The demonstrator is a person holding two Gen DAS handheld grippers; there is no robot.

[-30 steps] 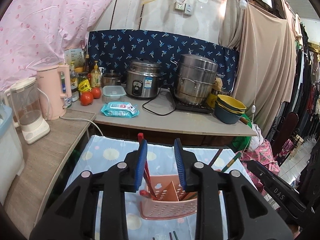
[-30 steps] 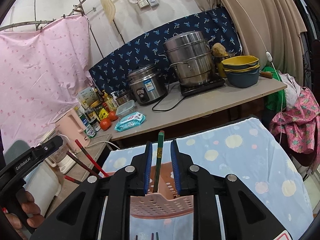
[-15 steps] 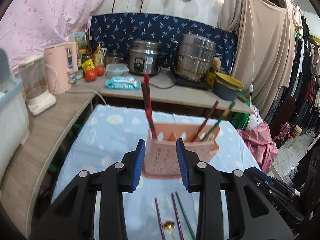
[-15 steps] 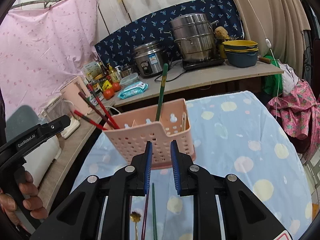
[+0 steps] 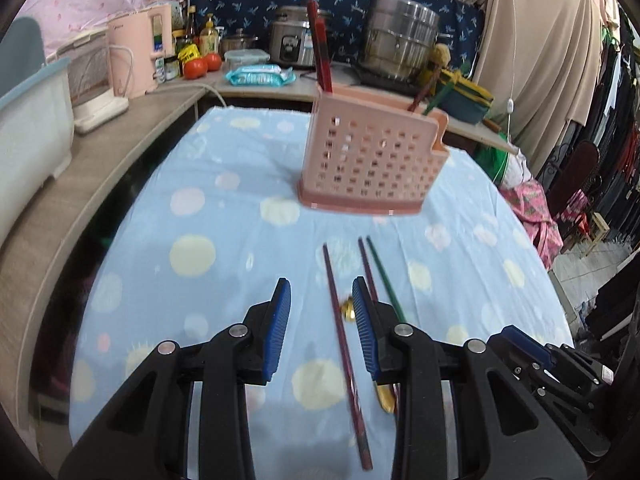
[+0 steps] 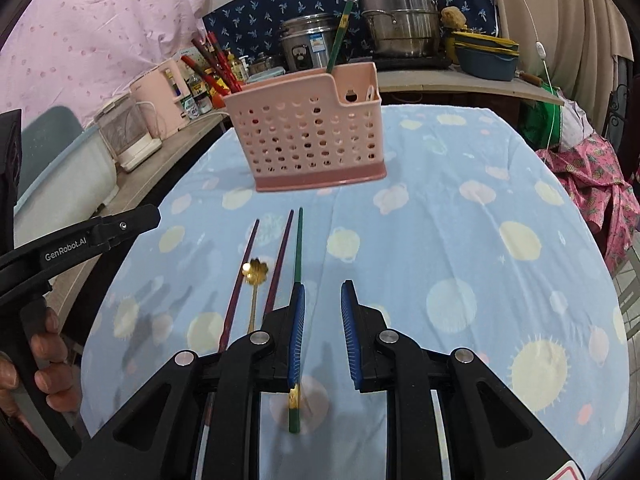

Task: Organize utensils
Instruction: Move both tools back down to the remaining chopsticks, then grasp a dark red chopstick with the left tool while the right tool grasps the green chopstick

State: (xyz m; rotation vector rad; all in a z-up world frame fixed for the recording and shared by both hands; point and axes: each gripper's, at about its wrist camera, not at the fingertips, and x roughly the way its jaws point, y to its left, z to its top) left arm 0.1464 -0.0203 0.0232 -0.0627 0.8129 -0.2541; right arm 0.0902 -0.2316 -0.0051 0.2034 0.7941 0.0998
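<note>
A pink perforated utensil basket [image 5: 368, 164] [image 6: 312, 144] stands on the blue spotted tablecloth [image 5: 192, 216], holding red chopsticks [image 5: 320, 52] [image 6: 212, 68] and a green one [image 6: 338, 36]. In front of it lie two dark red chopsticks [image 5: 340, 320] [image 6: 282, 256], a green chopstick [image 5: 384, 276] [image 6: 298, 244] and a gold flower spoon [image 6: 256, 272]. My left gripper [image 5: 321, 284] hovers open above one dark red chopstick, not touching it. My right gripper [image 6: 323, 286] is open and holds nothing, with the green chopstick under its left finger.
A wooden counter [image 5: 132, 112] wraps the left and back, carrying a pink kettle [image 5: 136, 52], tomatoes [image 5: 196, 67], a wipes pack [image 5: 260, 75], a rice cooker [image 6: 308, 40], a steamer pot [image 6: 396, 16] and stacked bowls [image 6: 486, 58]. A white tub [image 5: 28, 120] sits left; clothes hang right.
Both grippers have dropped and drawn back from the basket, tilting down toward the cloth. The loose chopsticks and spoon, just coming into view before, now lie under the fingers.
</note>
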